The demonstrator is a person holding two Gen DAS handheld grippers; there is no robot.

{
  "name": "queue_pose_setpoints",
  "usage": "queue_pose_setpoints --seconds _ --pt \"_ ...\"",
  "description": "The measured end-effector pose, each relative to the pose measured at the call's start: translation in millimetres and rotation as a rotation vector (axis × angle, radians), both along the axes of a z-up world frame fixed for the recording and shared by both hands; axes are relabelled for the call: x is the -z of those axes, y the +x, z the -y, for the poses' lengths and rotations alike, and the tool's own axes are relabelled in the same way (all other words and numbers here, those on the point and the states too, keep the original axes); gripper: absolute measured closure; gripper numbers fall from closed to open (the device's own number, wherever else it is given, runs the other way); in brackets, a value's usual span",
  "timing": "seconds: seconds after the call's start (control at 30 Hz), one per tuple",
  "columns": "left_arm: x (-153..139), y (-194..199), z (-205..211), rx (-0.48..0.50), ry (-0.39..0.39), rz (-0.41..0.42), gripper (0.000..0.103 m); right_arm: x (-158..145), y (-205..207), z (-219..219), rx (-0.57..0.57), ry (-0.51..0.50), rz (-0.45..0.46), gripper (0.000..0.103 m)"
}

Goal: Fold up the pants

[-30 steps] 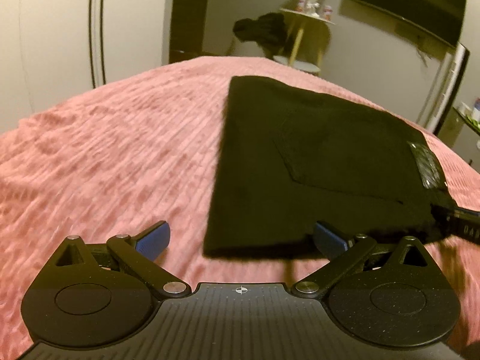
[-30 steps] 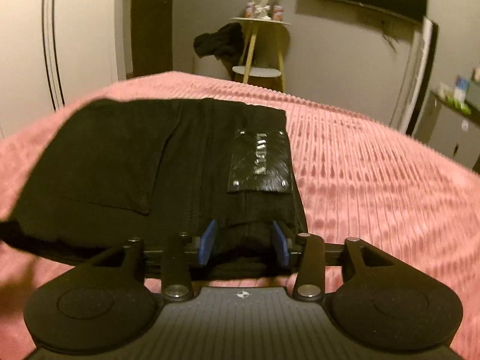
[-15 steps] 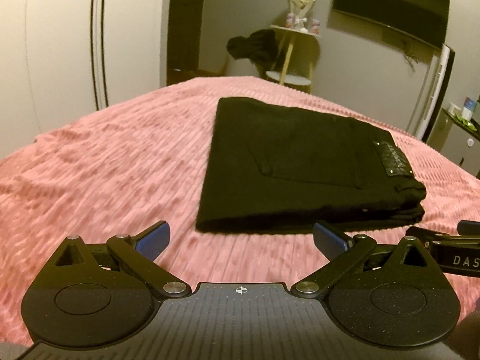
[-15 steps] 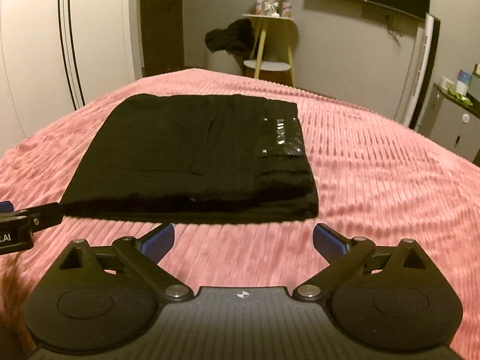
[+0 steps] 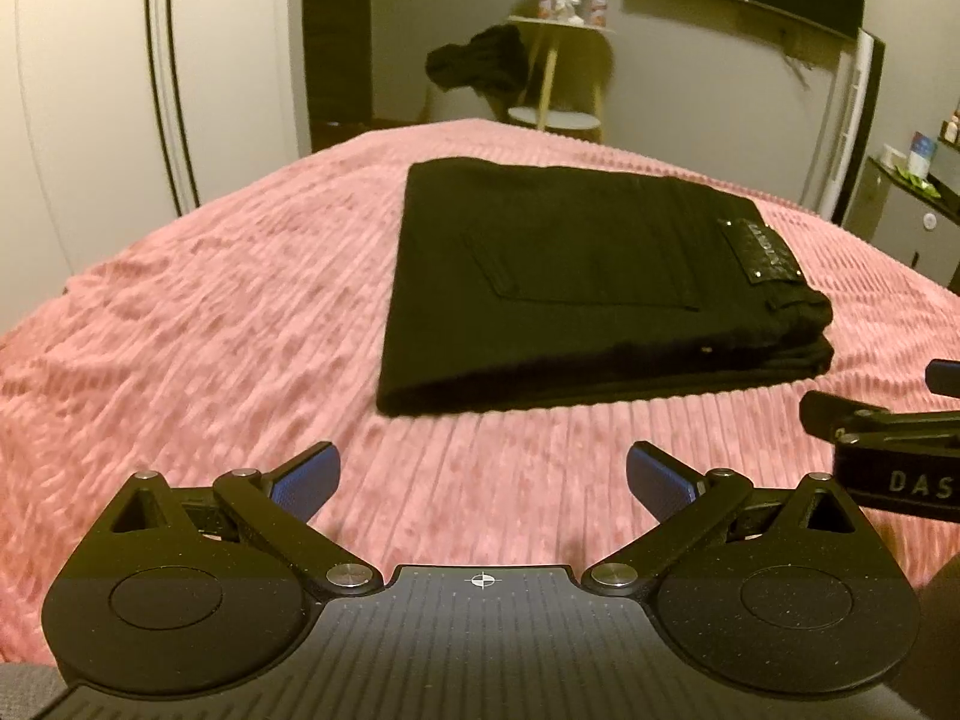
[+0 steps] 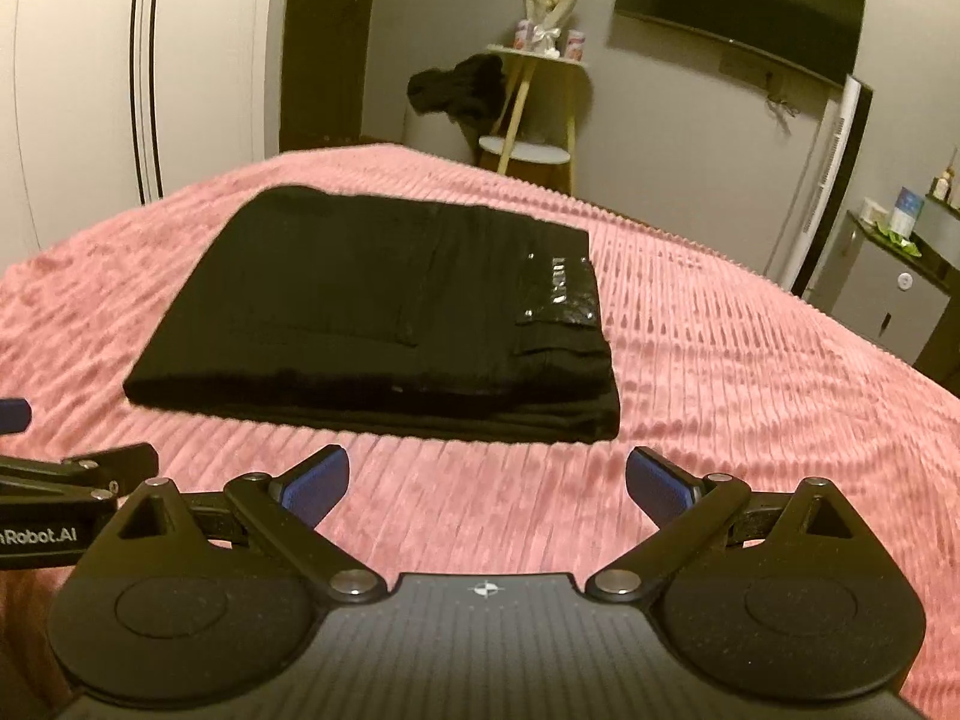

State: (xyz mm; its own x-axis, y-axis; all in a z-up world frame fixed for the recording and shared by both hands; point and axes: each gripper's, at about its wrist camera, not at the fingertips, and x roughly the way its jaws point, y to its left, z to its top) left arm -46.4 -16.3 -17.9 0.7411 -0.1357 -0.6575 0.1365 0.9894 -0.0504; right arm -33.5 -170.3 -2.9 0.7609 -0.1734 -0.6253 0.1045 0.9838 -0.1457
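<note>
Black pants (image 5: 576, 276) lie folded in a flat rectangle on the pink ribbed bedspread (image 5: 198, 330), back pocket and shiny waist patch facing up. They also show in the right wrist view (image 6: 384, 312). My left gripper (image 5: 483, 480) is open and empty, held above the bedspread just short of the pants' near edge. My right gripper (image 6: 486, 483) is open and empty, also short of the near edge. Each gripper's side shows at the edge of the other's view.
A small wooden side table (image 6: 537, 114) with dark clothing draped on it stands beyond the bed. A wall TV (image 6: 741, 6) hangs at the upper right. A low cabinet (image 6: 900, 300) stands at the right. White wardrobe doors (image 5: 90, 90) are at the left.
My right gripper let go of the pants' waist end and opened. Both grippers drew back from the pants, which now lie flat and further away.
</note>
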Motion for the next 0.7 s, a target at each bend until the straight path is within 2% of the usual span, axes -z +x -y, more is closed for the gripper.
queue_pose_setpoints --seconds 0.7 --pt "4.0 4.4 2.6 -0.004 0.017 -0.015 0.0 4.3 2.3 -1.3 -0.009 -0.003 -0.022 0.004"
